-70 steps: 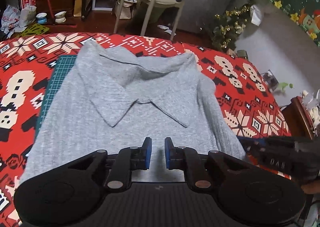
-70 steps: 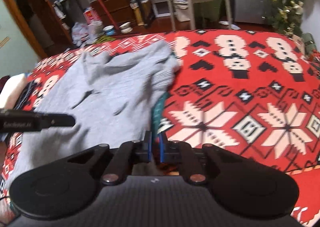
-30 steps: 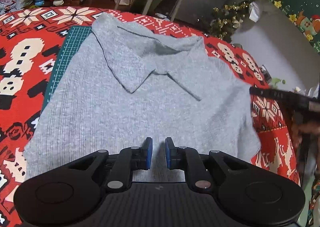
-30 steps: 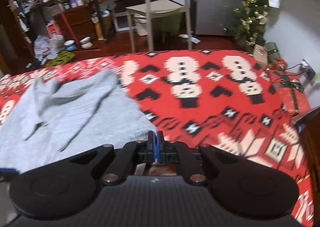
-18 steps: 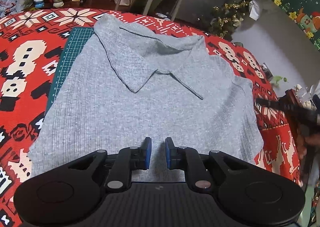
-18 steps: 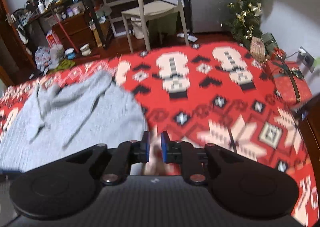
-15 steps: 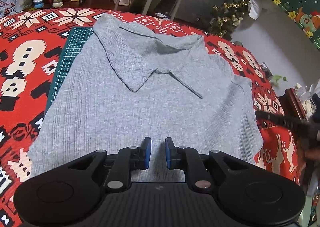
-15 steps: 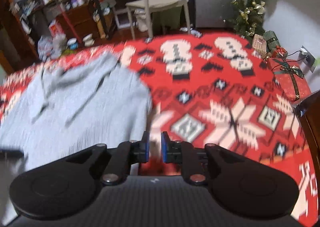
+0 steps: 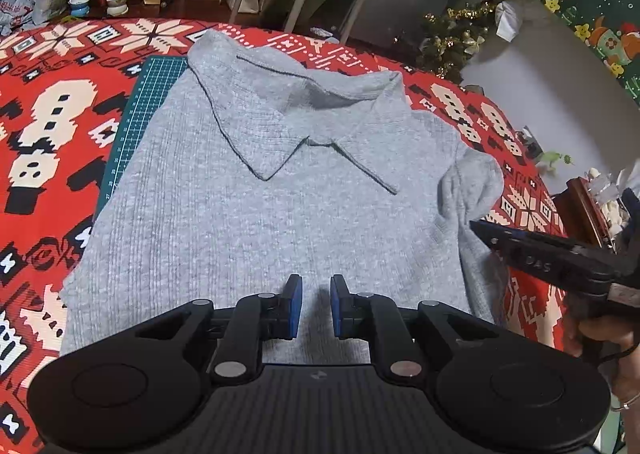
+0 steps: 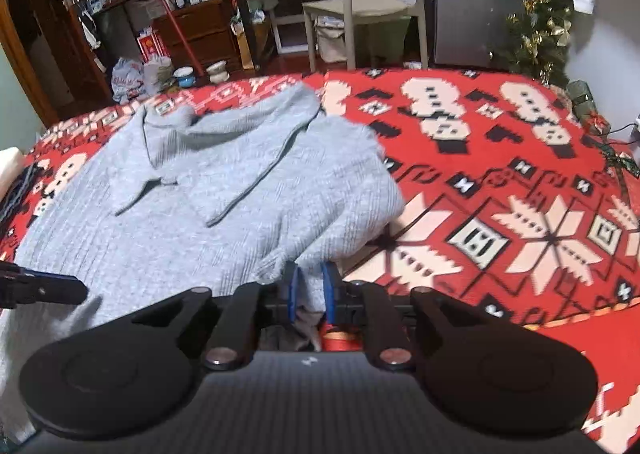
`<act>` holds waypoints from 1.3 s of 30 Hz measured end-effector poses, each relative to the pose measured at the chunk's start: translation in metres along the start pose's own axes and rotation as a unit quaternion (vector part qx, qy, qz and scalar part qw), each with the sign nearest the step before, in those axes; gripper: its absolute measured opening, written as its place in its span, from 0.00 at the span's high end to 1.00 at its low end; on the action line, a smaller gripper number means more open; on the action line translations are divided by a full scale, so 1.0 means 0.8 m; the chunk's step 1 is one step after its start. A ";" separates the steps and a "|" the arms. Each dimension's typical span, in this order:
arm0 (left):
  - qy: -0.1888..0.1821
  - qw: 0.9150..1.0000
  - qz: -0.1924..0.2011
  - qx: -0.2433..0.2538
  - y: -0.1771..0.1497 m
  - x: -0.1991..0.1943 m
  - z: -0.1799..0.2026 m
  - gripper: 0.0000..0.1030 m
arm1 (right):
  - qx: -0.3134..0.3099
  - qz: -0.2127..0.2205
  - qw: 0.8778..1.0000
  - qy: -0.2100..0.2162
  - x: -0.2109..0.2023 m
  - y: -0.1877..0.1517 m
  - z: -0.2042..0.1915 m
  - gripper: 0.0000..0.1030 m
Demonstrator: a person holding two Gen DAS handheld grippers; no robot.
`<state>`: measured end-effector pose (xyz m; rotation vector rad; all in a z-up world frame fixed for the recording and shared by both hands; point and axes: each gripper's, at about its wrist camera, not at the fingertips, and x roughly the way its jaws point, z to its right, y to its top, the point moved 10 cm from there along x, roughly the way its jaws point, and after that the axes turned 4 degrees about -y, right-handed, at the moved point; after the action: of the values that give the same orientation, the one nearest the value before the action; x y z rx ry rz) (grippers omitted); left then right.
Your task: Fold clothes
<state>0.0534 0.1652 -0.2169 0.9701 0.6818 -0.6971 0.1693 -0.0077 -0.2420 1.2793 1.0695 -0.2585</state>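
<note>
A grey knit sweater [image 9: 280, 193] with a wide collar lies face up on a red patterned cloth [image 9: 48, 133]. My left gripper [image 9: 316, 304] hovers over its lower middle, the jaws a narrow gap apart with nothing between them. My right gripper [image 10: 308, 290] is at the sweater's [image 10: 220, 193] right edge, where the sleeve is bunched. Its jaws stand slightly apart, and a fold of grey fabric lies in the gap without being clearly pinched. The right gripper's tip [image 9: 480, 228] shows at the sleeve, held by a hand [image 9: 600, 338].
A green cutting mat [image 9: 148, 105] sticks out from under the sweater's left side. Dark wooden furniture [image 9: 580, 209] stands by the table's right edge. Beyond the far edge are a beige chair [image 10: 368, 5] and a small Christmas tree [image 10: 536, 33]. The red cloth [image 10: 500, 173] continues right of the sweater.
The right gripper's jaws parted from shut, and it swung left to the sweater's right edge, so fabric now lies between them. The right sleeve has bunched up. The left gripper stayed put.
</note>
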 end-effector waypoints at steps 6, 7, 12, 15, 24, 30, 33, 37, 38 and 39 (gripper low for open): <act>0.001 1.000 -0.001 0.005 -0.002 -0.003 0.001 0.87 | -0.018 0.018 1.000 0.009 -0.019 -0.004 -0.005 0.70; 0.002 1.000 -0.002 0.005 -0.002 -0.003 0.000 0.87 | -0.009 0.022 1.000 0.007 -0.024 -0.005 0.001 0.70; 0.001 1.000 -0.005 0.003 -0.003 0.000 -0.002 0.87 | 0.040 0.020 0.999 -0.006 -0.033 -0.018 0.034 0.70; 0.002 1.000 -0.006 0.004 -0.004 0.001 -0.001 0.87 | 0.036 0.010 0.999 -0.006 -0.027 -0.026 0.035 0.72; 0.006 1.000 -0.008 0.012 -0.004 0.000 0.004 0.87 | -0.029 0.008 0.999 -0.033 -0.018 -0.016 0.008 0.95; 0.002 1.000 -0.009 0.017 -0.003 0.001 0.006 0.87 | -0.033 0.019 0.992 -0.124 -0.052 -0.003 0.085 0.95; -0.001 1.000 -0.012 0.017 -0.006 0.007 0.007 0.87 | -0.025 0.015 0.989 -0.143 -0.059 -0.006 0.118 0.95; -0.003 1.000 -0.017 0.021 -0.011 0.010 0.010 0.87 | -0.015 0.008 0.995 -0.094 -0.054 -0.021 0.108 0.93; -0.003 1.000 -0.018 0.021 -0.012 0.010 0.010 0.87 | -0.012 0.016 0.996 -0.085 -0.055 -0.021 0.102 0.91; -0.001 1.000 -0.019 0.021 -0.013 0.010 0.009 0.87 | -0.016 0.028 0.996 -0.084 -0.058 -0.021 0.096 0.90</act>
<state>0.0512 0.1529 -0.2257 0.9975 0.6866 -0.7482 0.1716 -0.0971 -0.2242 1.2336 0.8899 -0.3006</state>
